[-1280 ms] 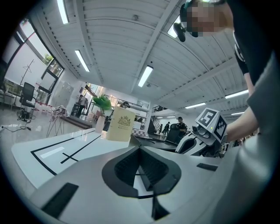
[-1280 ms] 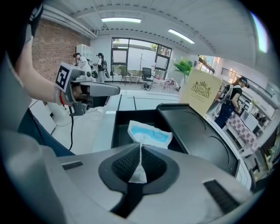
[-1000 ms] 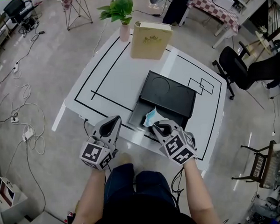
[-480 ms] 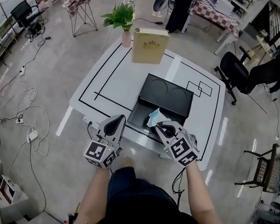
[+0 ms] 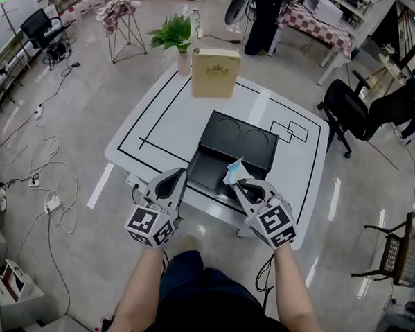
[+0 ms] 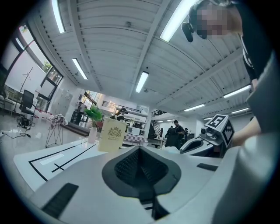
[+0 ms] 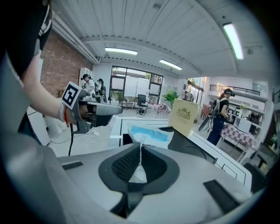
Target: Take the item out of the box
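A black box (image 5: 235,141) lies on the white table (image 5: 163,122), its front tray (image 5: 209,170) pulled out toward me. My right gripper (image 5: 240,186) is shut on a light-blue and white packet (image 5: 235,171), held above the tray's right front corner. In the right gripper view the packet (image 7: 146,135) fans out past the closed jaws, its white edge pinched between them. My left gripper (image 5: 173,184) hovers at the table's near edge, left of the tray, shut with nothing in it. In the left gripper view the jaws meet and the right gripper (image 6: 205,141) shows beside them.
A cream upright box (image 5: 216,72) and a potted plant (image 5: 175,38) stand at the table's far edge. Black lines mark the tabletop. A black office chair (image 5: 360,105) stands to the right, with cables on the floor to the left and people at tables behind.
The right gripper has lifted the packet up and slightly forward out of the tray. The left gripper has stayed beside the tray.
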Demonstrator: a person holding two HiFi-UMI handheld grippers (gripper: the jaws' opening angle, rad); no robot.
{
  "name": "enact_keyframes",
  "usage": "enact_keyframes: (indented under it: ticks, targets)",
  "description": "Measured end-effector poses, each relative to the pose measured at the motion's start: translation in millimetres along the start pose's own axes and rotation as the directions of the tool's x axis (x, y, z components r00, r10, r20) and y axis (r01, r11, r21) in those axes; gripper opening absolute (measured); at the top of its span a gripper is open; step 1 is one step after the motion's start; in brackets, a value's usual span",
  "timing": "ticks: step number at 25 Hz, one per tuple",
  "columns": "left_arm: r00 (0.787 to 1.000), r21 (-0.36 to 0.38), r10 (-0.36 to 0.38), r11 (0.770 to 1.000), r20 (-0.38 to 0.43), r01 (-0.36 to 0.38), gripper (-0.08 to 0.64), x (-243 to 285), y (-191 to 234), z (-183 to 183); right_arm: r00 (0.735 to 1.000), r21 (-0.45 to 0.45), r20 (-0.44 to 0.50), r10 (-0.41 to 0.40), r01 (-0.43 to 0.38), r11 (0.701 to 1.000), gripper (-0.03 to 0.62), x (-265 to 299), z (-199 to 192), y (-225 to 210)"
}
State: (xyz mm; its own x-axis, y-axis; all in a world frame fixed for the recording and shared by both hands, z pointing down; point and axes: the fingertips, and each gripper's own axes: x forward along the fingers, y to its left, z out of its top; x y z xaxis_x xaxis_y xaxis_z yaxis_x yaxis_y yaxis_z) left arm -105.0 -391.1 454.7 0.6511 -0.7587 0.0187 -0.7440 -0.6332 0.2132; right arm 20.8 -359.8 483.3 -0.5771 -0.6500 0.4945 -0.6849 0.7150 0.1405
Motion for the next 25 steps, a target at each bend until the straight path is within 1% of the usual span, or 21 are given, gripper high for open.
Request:
enact_keyframes:
  ticks: [10,15,25]
  targets:
    - [1.0,-0.013,-0.001,1.0,0.012,0.001,0.012,-11,-35,7,0.99,0.113,0.127,-0.055,0.04,0.993,0.012,-50,6,-4]
    - [1.0,-0.003,-0.012,1.0,0.021,0.012,0.012,-21,-53,13,0.984,0.131,0.17,-0.061,0.039,0.991,0.012,-72,11,5]
    - [1.0,0.006,-0.022,1.0,0.02,0.022,0.012,-44,-86,17,0.969,0.132,0.233,-0.08,0.05,0.99,0.012,-111,16,24]
